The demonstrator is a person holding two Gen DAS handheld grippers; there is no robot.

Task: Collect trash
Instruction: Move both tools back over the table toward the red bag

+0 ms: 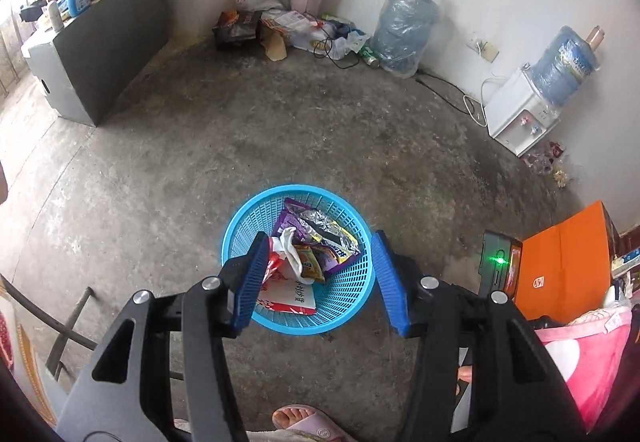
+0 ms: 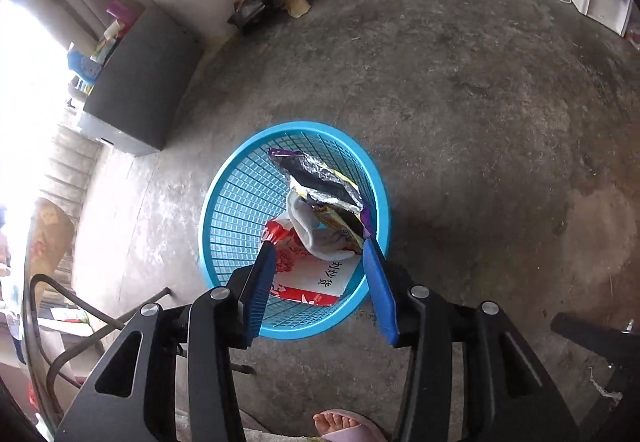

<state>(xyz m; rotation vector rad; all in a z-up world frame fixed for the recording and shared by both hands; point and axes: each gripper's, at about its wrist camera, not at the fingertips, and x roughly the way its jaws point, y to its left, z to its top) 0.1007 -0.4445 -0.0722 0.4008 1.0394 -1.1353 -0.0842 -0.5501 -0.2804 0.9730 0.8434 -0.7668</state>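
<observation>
A blue mesh basket [image 1: 244, 220] stands on the concrete floor and holds trash: a purple and silver snack wrapper [image 1: 320, 232], a white crumpled bag [image 1: 290, 246], a yellow packet [image 1: 310, 262] and a red and white paper bag [image 1: 286, 296]. My left gripper [image 1: 318, 256] hangs open above the basket, nothing between its blue pads. In the right wrist view the same basket [image 2: 236, 202] lies below my right gripper [image 2: 320, 248], also open and empty, over the red and white bag [image 2: 308, 276] and the silver wrapper [image 2: 320, 178].
A grey cabinet [image 1: 104, 46] stands at the left. Litter [image 1: 280, 26] and a water jug [image 1: 404, 26] lie in the far corner, a water dispenser [image 1: 524, 110] by the right wall. An orange box [image 1: 560, 258] and pink cloth [image 1: 588, 354] are close right. A slippered foot [image 1: 300, 420] is below.
</observation>
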